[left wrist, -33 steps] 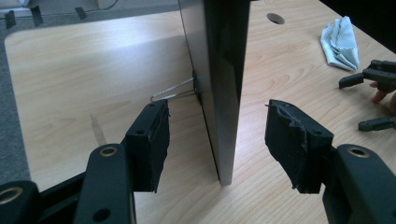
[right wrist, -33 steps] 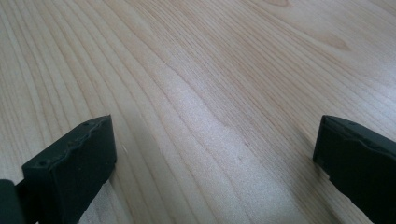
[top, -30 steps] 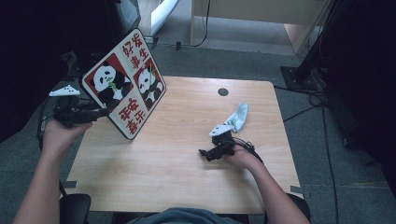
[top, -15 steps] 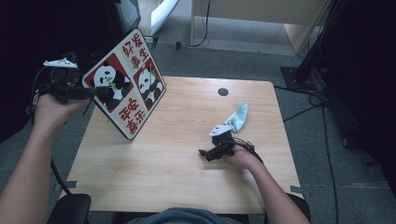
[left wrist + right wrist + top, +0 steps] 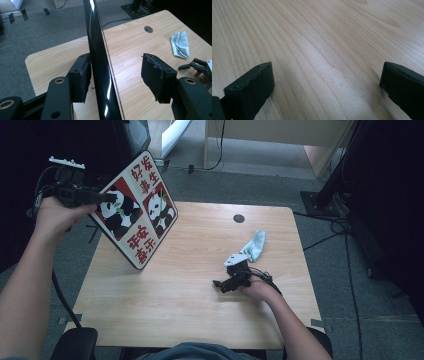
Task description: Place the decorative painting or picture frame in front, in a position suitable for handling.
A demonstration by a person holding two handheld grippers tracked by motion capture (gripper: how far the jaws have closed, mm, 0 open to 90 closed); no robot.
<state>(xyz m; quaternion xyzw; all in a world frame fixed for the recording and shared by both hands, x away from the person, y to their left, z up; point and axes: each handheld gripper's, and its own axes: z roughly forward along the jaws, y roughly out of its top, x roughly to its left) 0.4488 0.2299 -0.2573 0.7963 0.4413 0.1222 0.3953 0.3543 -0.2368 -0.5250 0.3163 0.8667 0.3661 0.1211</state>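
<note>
My left gripper [image 5: 102, 197] has its jaws around the red, white and black panda board [image 5: 135, 215], one pad touching, tilted above the wooden table's [image 5: 175, 305] far left. My right gripper [image 5: 220, 283] rests unclenched, empty, at near right.

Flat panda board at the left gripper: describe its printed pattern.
The flat panda board shows two black-and-white pandas on red panels, with red characters on white; the high view shows it best.

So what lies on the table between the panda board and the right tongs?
Nothing: in the high view, bare table wood runs from the panda board to the right tongs. The cloth lies beyond.
</note>
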